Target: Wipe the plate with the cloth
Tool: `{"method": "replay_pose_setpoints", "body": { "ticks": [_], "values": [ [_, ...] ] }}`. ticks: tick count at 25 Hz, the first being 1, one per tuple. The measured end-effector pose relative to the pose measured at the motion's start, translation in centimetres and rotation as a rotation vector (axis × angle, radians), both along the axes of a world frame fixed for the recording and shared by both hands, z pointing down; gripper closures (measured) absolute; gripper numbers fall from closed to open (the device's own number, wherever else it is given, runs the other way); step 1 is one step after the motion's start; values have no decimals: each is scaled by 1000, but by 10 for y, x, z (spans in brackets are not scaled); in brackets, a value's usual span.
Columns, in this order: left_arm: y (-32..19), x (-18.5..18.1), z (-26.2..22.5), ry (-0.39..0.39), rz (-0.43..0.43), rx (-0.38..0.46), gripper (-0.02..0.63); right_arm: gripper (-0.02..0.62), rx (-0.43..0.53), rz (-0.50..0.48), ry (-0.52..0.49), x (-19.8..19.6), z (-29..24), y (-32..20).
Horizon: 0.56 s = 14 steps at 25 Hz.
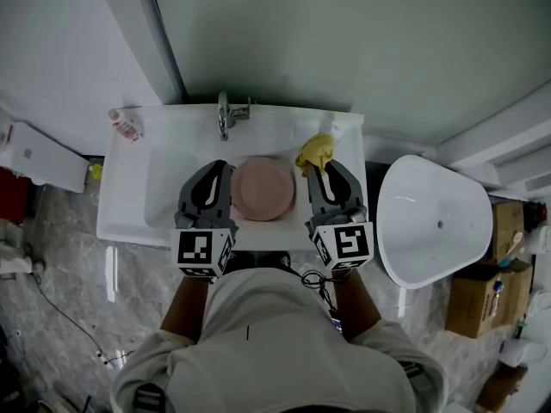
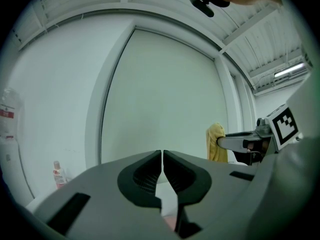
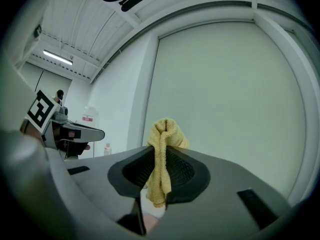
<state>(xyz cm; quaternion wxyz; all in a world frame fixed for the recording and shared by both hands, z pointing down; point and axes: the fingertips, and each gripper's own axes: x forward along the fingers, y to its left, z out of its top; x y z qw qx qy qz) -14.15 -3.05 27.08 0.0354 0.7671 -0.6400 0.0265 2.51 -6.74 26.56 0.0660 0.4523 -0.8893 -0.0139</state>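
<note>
Two tools are held over a white sink (image 1: 120, 220), one in each of the person's hands. Well off to the left of the left tool (image 1: 224, 167), a small bottle (image 1: 126, 125) lies on the sink's far corner. The left tool has its jaws pressed together tip to tip, with nothing caught between them. Just beyond its tips the faucet (image 1: 224, 115) rises from the back rim.

Immediately to the right of the left tool, in the gap between the two tools, a round pink plate (image 1: 263, 188) lies flat in the basin. Its edge is close beside the left tool's inner jaw. Whether the two touch cannot be told.

On the plate's other side, the right tool (image 1: 315, 170) is clamped on the yellow cloth (image 1: 316, 151). The right gripper view shows the cloth pinched in a bunched fold between both jaws. A rounded tuft pokes out past the tips and a tail hangs down behind them. In the head view the cloth sits off the plate's far right edge, over the sink's back corner.

Further right of the right tool stands a large white tub (image 1: 435, 222), and beyond it are cardboard boxes (image 1: 478, 299).
</note>
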Motion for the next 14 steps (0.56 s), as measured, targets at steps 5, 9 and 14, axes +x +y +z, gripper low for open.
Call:
{"method": "replay_pose_setpoints", "body": {
  "ticks": [5, 9, 14],
  "values": [
    [-1, -1, 4, 2, 2, -8, 578, 526, -1, 8, 1, 0, 3, 0],
    [-1, 1, 8, 4, 13, -19, 578, 526, -4, 11, 8, 1, 4, 3],
    [-4, 2, 9, 8, 19, -13, 577, 526, 4, 5, 22, 0, 7, 1]
  ]
}}
